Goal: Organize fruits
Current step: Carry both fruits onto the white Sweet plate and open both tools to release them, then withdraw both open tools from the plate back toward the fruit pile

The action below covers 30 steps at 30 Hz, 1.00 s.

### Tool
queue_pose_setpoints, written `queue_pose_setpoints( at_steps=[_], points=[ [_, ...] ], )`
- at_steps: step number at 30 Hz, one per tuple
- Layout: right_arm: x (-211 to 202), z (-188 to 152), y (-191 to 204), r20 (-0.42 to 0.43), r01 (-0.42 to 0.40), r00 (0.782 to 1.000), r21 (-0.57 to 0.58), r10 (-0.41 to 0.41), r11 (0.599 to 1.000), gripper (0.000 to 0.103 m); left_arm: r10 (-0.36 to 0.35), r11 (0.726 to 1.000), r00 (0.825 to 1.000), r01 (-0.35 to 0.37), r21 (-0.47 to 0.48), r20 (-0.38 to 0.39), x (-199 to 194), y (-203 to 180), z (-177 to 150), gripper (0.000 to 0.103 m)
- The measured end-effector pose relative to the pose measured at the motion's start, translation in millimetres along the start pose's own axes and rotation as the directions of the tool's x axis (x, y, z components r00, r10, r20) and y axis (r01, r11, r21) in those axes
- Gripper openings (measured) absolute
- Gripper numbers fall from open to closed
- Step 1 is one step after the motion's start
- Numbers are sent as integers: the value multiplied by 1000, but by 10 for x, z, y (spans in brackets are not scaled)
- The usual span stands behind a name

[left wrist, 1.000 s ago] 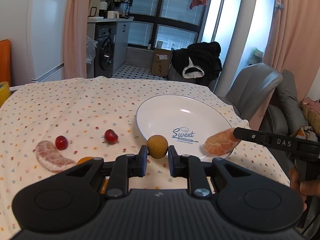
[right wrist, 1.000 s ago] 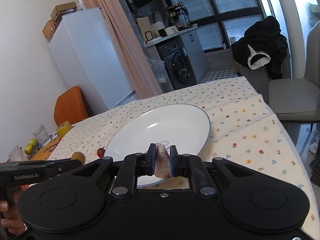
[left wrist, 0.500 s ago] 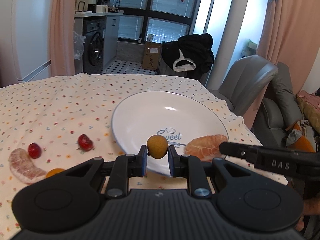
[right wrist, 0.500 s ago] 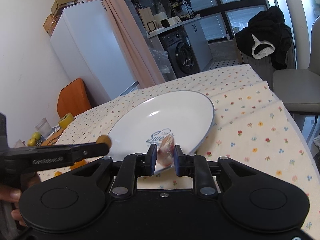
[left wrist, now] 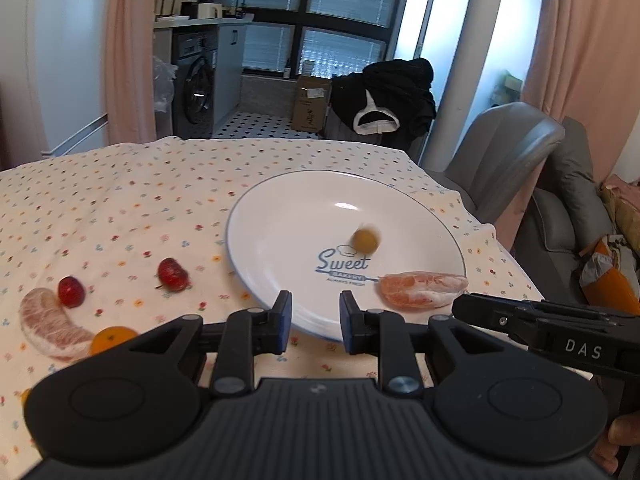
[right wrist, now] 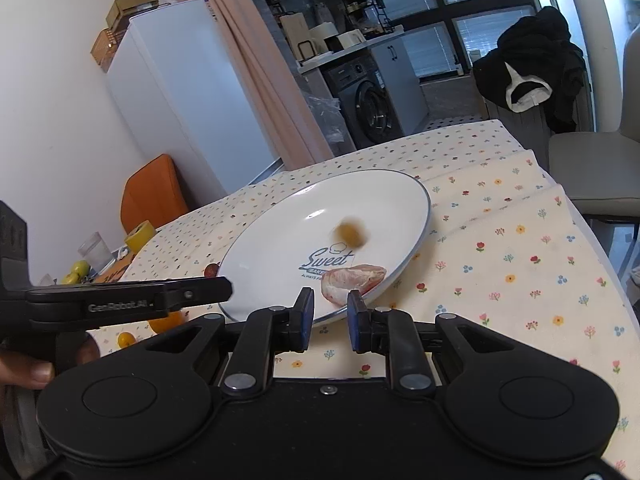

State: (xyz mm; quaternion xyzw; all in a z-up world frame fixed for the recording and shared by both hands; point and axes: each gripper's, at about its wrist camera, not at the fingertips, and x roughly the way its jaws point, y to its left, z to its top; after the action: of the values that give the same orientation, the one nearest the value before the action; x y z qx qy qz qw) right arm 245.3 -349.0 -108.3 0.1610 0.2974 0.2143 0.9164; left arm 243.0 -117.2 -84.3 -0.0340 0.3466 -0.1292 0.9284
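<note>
Fruit drop-off step: both the left gripper (left wrist: 312,322) and right gripper (right wrist: 329,319) gape empty at the plate (left wrist: 256,216) edge; small brown fruit (left wrist: 365,239) and citrus segment (left wrist: 423,289) sit on it. Next, I'd guess, cherries (left wrist: 173,274) left of the plate.

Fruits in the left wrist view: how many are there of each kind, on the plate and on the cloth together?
Small round brown fruit: 1
Peeled citrus segments: 2
Red fruits: 2
Small orange fruit: 1
Total: 6, of which 2 lie on the plate.
</note>
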Motion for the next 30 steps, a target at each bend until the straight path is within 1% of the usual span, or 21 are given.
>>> queue_pose_setpoints(
  at_steps=[5,7,9,10,12,14,16,17,18,19,21,23,25,28,30],
  points=[
    [-44,-17,41,8,-2,1000,-1,2,1000,21,8,1000,1000,-7,-24,4,-144,61,-51,24],
    [-65,-32,73,11,-4,1000,-6,4,1000,23,13,999,1000,-12,-32,7,-205,93,-81,26],
    [-79,-46,107,13,-7,1000,-11,7,1000,25,17,999,1000,-17,-42,11,-267,115,-100,35],
    [-86,-53,124,15,-6,1000,-13,7,1000,27,20,999,1000,-19,-47,15,-306,131,-112,38],
    [-102,-61,158,17,-5,1000,-15,5,1000,29,26,998,999,-24,-56,26,-382,169,-137,48],
    [-122,-65,193,21,-4,1000,-18,5,1000,33,38,997,999,-36,-66,35,-451,204,-160,54],
    [-145,-69,231,28,-3,1000,-22,4,1000,41,51,996,998,-47,-76,42,-514,244,-181,58],
    [-158,-71,250,31,-2,1000,-25,3,1000,42,55,995,997,-51,-83,46,-548,268,-191,63],
    [-173,-73,271,35,-1,999,-29,2,1000,47,61,994,997,-56,-90,49,-580,289,-200,68],
    [-189,-74,292,38,1,999,-32,0,999,52,69,993,996,-64,-98,53,-614,315,-211,71],
    [-219,-72,329,46,7,999,-38,-5,999,58,92,990,994,-85,-110,63,-685,358,-236,79],
    [-257,-71,373,54,10,999,-44,-7,999,62,118,987,990,-109,-115,75,-763,387,-263,82],
    [-292,-73,414,61,13,998,-52,-10,999,72,135,984,987,-124,-124,83,-841,425,-292,84],
    [-346,-89,462,72,17,997,-62,-12,998,78,145,982,986,-133,-137,86,-946,470,-330,87],
    [-372,-97,490,73,19,997,-66,-14,998,81,157,980,982,-142,-141,104,-1033,500,-369,91]
  ],
)
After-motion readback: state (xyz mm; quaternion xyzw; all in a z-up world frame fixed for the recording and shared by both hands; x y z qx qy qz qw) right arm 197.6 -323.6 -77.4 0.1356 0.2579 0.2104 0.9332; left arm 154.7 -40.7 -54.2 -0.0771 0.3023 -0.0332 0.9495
